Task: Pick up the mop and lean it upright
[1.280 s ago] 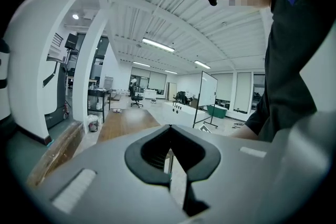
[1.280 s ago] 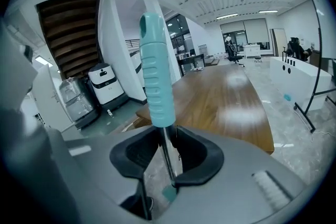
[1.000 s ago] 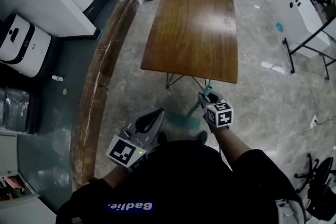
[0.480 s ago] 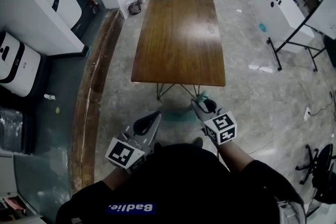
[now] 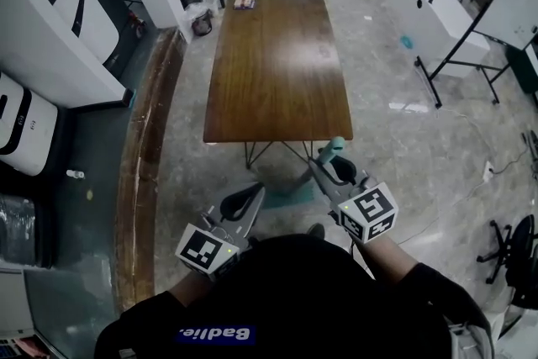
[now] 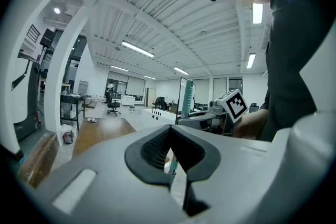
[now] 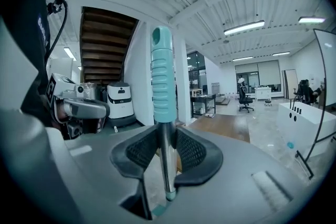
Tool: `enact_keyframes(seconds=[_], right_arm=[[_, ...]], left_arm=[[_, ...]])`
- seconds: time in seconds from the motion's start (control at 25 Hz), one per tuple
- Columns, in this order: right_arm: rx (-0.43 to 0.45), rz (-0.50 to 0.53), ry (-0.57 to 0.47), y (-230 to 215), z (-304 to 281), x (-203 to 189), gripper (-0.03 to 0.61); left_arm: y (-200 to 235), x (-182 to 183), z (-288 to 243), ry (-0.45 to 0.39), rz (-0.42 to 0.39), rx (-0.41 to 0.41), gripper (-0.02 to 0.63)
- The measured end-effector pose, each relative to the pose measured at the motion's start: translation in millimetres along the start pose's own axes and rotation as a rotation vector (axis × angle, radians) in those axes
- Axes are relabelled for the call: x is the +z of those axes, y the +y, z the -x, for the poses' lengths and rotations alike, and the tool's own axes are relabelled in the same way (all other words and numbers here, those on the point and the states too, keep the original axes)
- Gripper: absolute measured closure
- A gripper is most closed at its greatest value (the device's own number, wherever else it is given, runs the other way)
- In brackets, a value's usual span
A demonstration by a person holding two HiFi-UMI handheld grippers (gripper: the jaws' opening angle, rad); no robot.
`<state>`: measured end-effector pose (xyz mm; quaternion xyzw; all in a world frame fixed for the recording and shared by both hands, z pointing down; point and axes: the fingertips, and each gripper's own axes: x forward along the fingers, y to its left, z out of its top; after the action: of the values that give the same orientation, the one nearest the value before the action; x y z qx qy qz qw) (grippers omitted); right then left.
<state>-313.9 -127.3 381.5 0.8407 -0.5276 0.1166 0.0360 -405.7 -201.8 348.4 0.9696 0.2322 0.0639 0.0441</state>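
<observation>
The mop has a steel pole with a ribbed teal handle (image 7: 161,71) and a teal mop head (image 5: 291,194) on the floor near the table's front edge. My right gripper (image 7: 164,150) is shut on the pole just below the teal grip, and the handle stands upright between the pads. In the head view the right gripper (image 5: 334,172) is in front of the person's body, with the handle tip (image 5: 334,148) above it. My left gripper (image 5: 242,201) hangs to the left of the mop, shut and empty. In the left gripper view its pads (image 6: 157,145) meet.
A long wooden table (image 5: 277,63) on thin metal legs stands straight ahead. A raised wooden kerb (image 5: 147,164) runs along the left, with white machines (image 5: 21,134) beyond it. A white cabinet (image 5: 424,0) and a whiteboard stand (image 5: 471,55) are at the right; an office chair (image 5: 514,265) is at the lower right.
The view has drawn back from the table, which now sits higher in the frame. The right gripper with the mop has shifted slightly right and down; the left gripper has hardly moved.
</observation>
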Motion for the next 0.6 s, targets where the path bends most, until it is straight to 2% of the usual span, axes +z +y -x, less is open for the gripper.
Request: enact_keyframes(seconds=[0.32,0.48,0.6], right_arm=[[-0.008,-0.034,0.004,0.6,18.4,-6.5,0.471],[-0.015,-0.042,0.000,-3.2,27.4,-7.6,0.471],[-0.025,-0.044,0.001,-7.5,35.2,-8.7,0.471]], left_arm=[[-13.0,-8.3,-16.3,0.024,-0.044,-0.059,0.594],[-18.8,-2.3,-25.8,0.013,0.011,-0.078,0.594],[-19.2,-2.1,-31.8,0.010,0.020,-0.081,0.594]])
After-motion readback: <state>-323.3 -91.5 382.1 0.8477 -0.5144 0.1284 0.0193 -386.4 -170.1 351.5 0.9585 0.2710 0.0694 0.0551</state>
